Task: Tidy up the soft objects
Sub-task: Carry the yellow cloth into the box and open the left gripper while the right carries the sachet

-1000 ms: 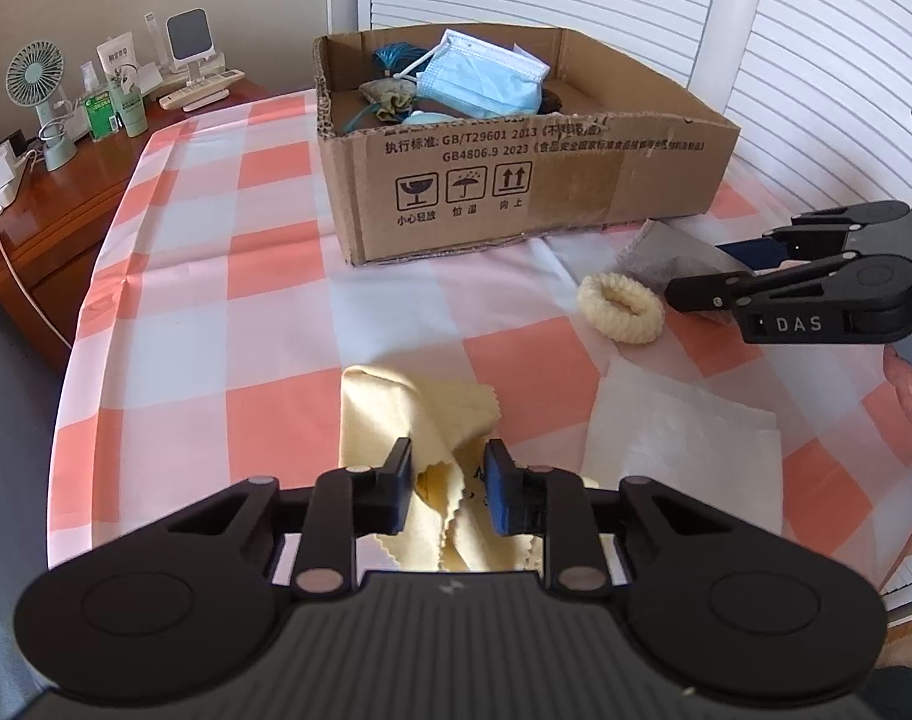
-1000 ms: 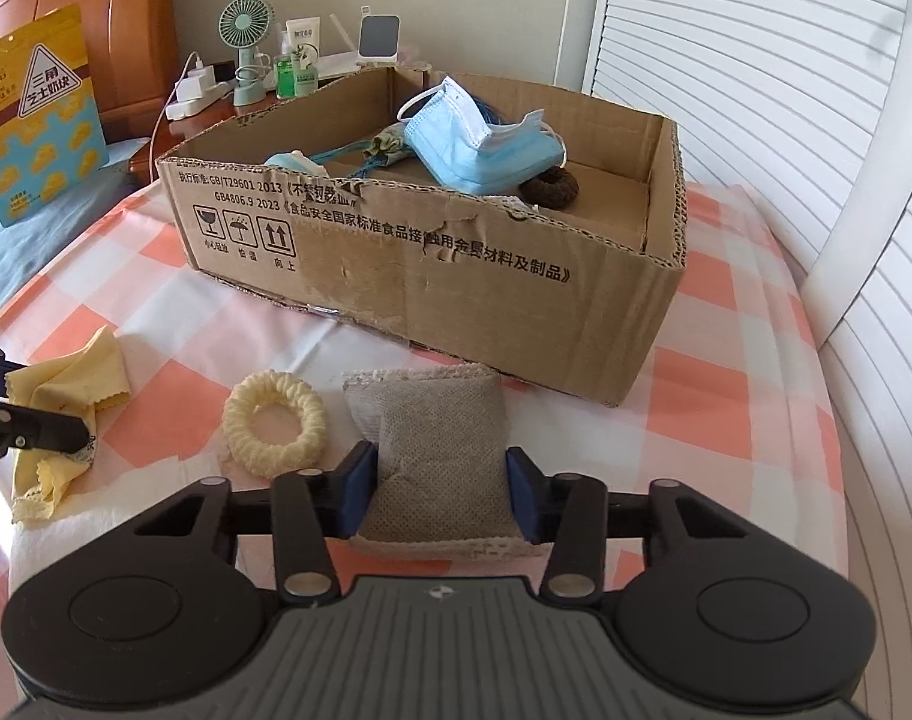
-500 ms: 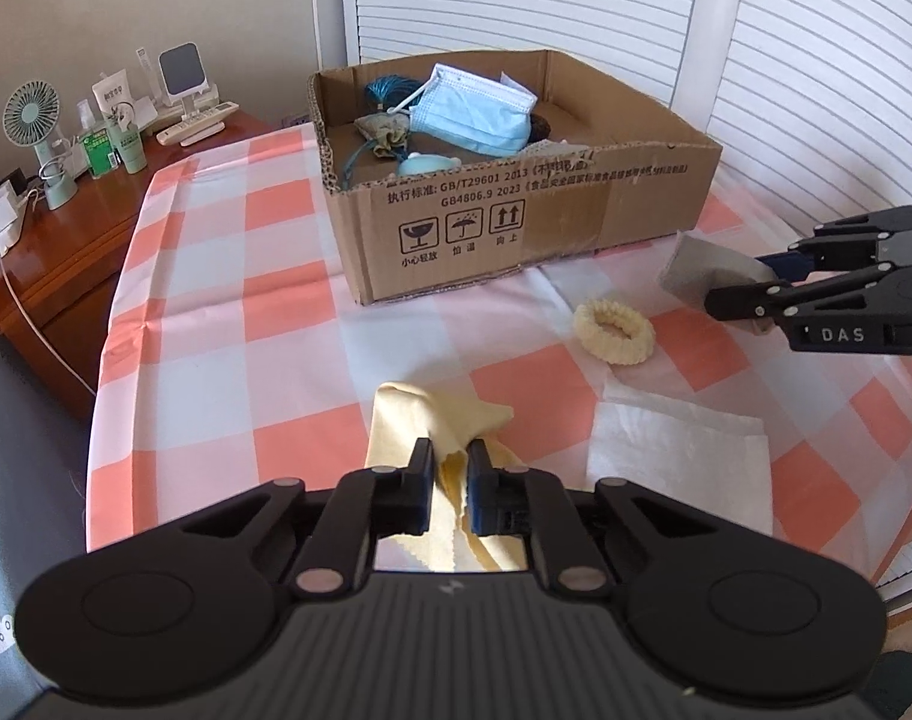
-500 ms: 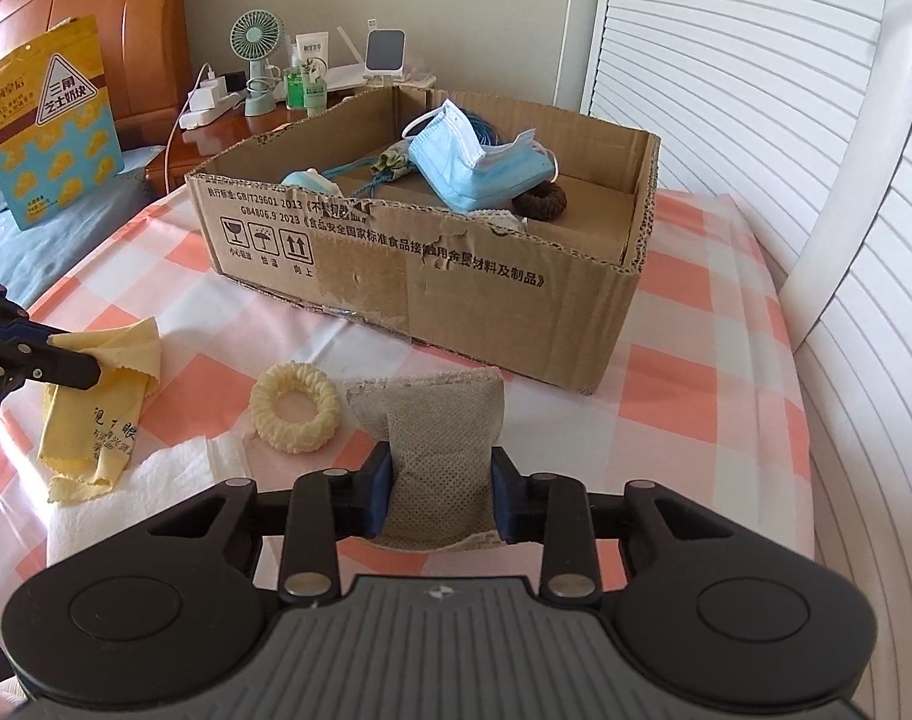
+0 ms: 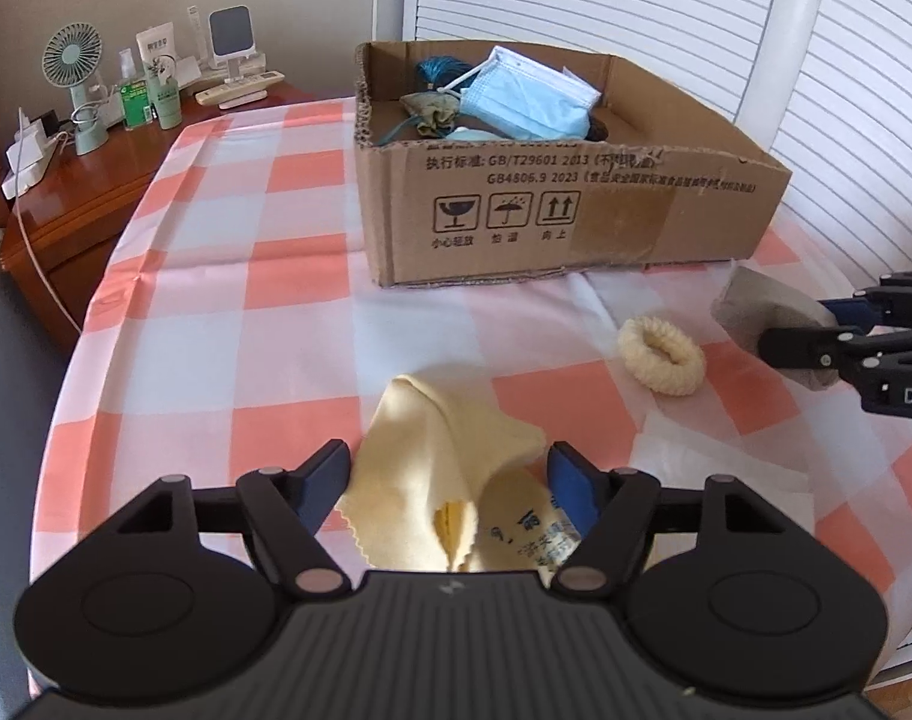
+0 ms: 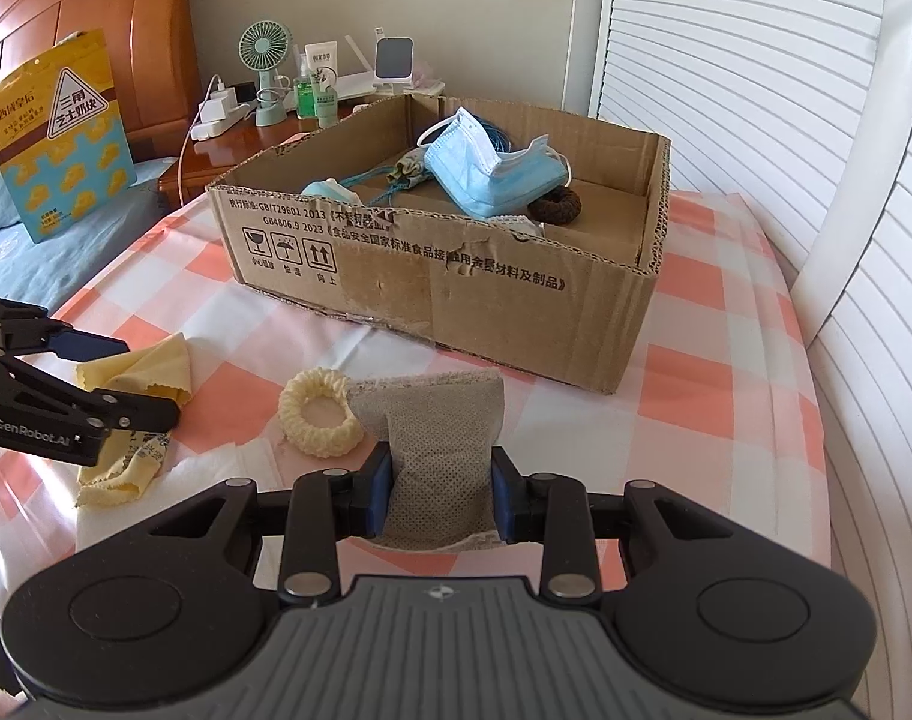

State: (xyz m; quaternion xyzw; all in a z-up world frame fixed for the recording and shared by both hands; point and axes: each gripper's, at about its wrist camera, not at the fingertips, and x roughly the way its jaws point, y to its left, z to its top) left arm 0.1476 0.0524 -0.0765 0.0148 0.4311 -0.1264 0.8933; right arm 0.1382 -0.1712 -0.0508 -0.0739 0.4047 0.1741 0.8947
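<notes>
Two grippers are at work. Right gripper [image 6: 439,495] pinches a grey mesh pouch [image 6: 438,438] at its lower half, lifted just off the checked tablecloth [image 6: 726,372]; it looks soft and light (filling may sag). Left gripper [image 5: 447,483] has just been opening, its jaws now wide either side of a limp yellow cloth [image 5: 450,450], best gathered at a fold. Cardboard box [image 6: 516,294] lies beyond.

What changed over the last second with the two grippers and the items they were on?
The left gripper pinched the yellow cloth, then its jaws have just been opening, so the cloth lies loose between them. The right gripper closed tighter on the grey pouch. The cream scrunchie and cardboard box stayed put.
</notes>
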